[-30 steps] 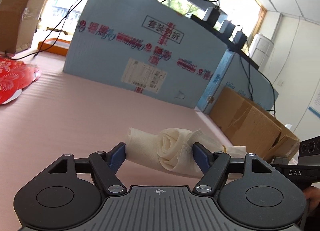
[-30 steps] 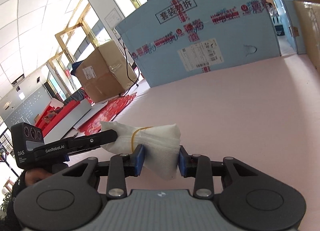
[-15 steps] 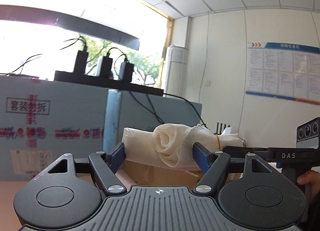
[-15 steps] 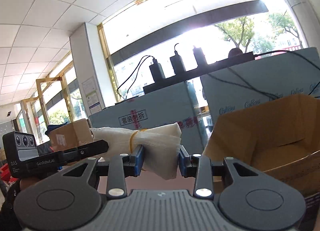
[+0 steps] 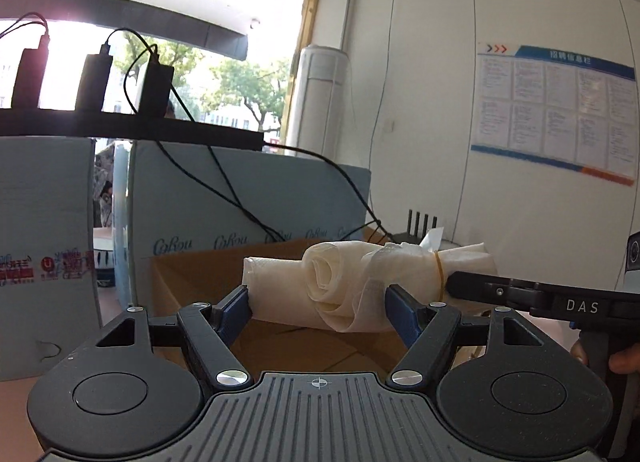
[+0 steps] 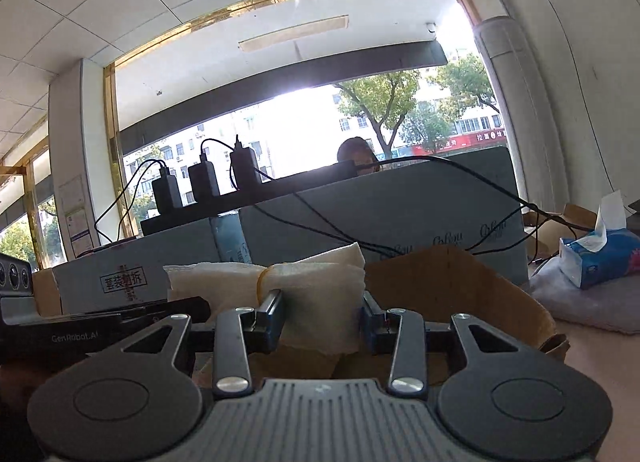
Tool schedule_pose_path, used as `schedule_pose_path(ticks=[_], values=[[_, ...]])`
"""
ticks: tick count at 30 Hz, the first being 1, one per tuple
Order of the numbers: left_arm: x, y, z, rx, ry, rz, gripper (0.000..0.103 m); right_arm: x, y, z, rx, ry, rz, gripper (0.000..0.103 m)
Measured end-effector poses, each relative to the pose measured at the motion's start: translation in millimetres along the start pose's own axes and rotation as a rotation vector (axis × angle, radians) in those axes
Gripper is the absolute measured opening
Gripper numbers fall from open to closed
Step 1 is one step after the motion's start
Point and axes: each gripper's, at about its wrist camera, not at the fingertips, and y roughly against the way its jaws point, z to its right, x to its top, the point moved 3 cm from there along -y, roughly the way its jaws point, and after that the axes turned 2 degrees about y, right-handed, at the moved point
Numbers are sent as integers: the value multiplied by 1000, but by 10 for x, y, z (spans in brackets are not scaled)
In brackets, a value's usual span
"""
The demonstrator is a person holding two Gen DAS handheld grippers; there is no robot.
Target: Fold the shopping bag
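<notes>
An open brown cardboard box [image 5: 288,338] stood below both tools. Above it hung the rolled white fabric shopping bag [image 5: 340,286], bound by a yellow rubber band [image 5: 439,276] at 3 o'clock. The left gripper [image 5: 318,308] clamped its rolled middle; the right gripper [image 6: 322,316] clamped its banded end. The bag appeared light, soft and compressible, so the banded section was judged the firmest hold.

The rolled shopping bag [image 5: 348,286] is soft matt white cloth; the open box [image 6: 452,286] is matt brown cardboard.
</notes>
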Motion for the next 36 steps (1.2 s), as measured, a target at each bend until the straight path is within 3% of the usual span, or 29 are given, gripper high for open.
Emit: schedule_pose_path(ticks=[7, 12, 15, 18, 20, 22, 31, 36], values=[[-26, -293, -32, 50, -68, -135, 73, -49, -422, 112, -68, 20, -55, 40], [-86, -328, -45, 45, -70, -146, 74, -81, -538, 69, -116, 84, -82, 40], [-108, -289, -38, 30, -72, -126, 81, -97, -585, 60, -132, 71, -82, 46], [-95, -231, -25, 25, -71, -88, 93, -68, -558, 20, -144, 70, -73, 58], [-84, -128, -24, 31, -67, -40, 97, -72, -399, 6, -150, 69, -51, 77], [-80, -11, -37, 27, -58, -8, 102, -50, -228, -44, -151, 67, -24, 87], [-145, 560, -204, 37, -10, 89, 103, -62, -51, -647, -61, 124, -31, 98], [-270, 913, -321, 102, -57, 89, 103, -133, 24, -1153, -3, 205, -19, 103]])
